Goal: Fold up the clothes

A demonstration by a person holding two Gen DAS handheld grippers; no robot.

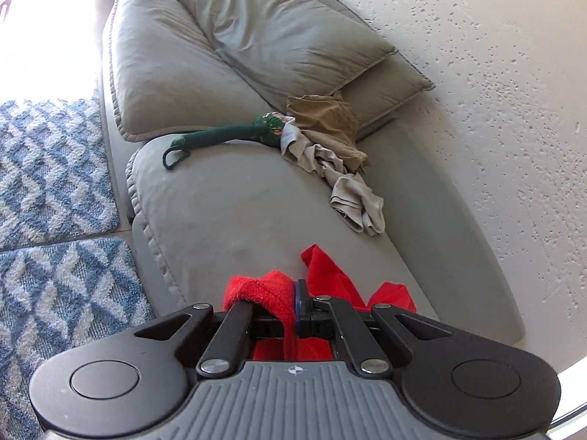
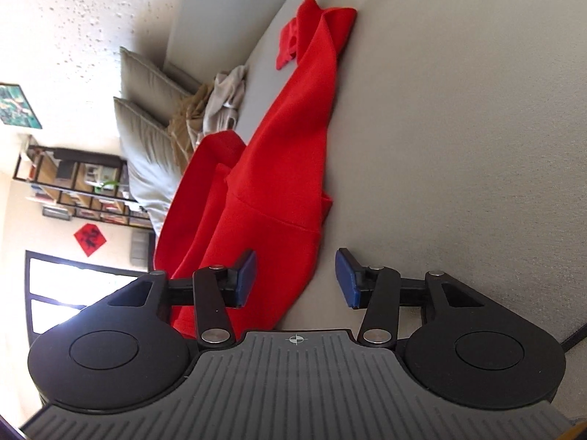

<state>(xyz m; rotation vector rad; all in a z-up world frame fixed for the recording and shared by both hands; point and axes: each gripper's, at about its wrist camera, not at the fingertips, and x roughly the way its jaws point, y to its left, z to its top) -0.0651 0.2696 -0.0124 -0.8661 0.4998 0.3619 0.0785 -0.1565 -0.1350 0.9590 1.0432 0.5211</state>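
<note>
Garment [image 2: 271,168] on sofa seat [image 1: 234,212]; clothes pile [image 1: 330,154] beyond, against cushions [image 1: 256,47].

Left tool clamped, right tool spread.
The left tool [image 1: 293,308] has its fingers drawn together on a pinch of red garment [image 1: 271,293]; the right tool [image 2: 295,278], rolled sideways, holds its blue pads [image 2: 346,278] wide apart, gripping nothing.

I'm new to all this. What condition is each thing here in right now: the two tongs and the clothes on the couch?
Left tongs: shut on the red garment.
Right tongs: open, gripping nothing.
Red garment: unfolded, stretched long across the couch seat, one end pinched.
Grey garment: crumpled, unfolded.
Tan garment: bunched against the cushions.
Green fabric rope toy: lying on the seat, untouched.
</note>
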